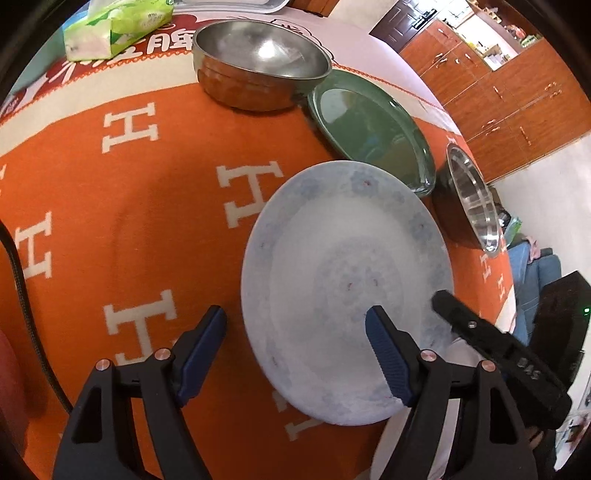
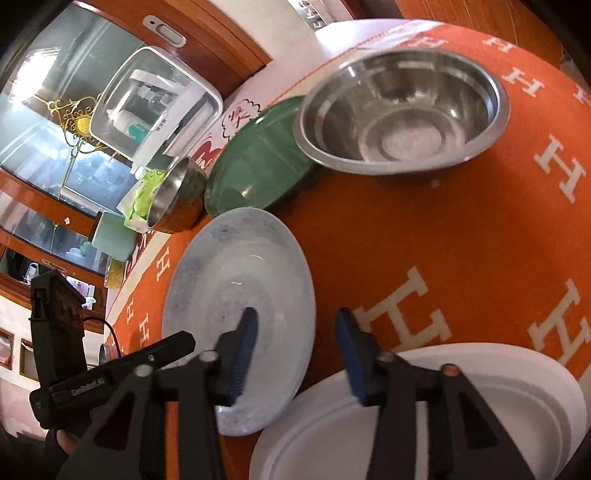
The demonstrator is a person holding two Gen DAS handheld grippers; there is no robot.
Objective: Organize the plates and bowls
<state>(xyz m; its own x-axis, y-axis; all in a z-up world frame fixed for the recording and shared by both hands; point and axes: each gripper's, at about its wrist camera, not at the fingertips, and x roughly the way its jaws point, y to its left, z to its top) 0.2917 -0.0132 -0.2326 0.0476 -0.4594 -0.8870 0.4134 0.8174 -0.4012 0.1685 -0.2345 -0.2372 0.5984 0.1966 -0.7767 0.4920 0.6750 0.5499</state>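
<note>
Tabletop (image 1: 129, 229) under orange cloth with white H pattern. On it: pale blue-patterned plate (image 1: 343, 291), green plate (image 1: 373, 129) just beside it, two steel bowls (image 1: 258, 59) (image 2: 399, 110), white plate stack (image 2: 498, 398), tissue pack (image 1: 114, 26) at far edge.

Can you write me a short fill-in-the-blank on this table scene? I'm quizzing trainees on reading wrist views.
1. The green plate lies between two ____ bowls.
2. The tablecloth shows white letters shaped like ____.
3. Both the left gripper and right gripper are ____.
4. The stacked plates are ____ in colour.

Missing words: steel; H; open; white
</note>
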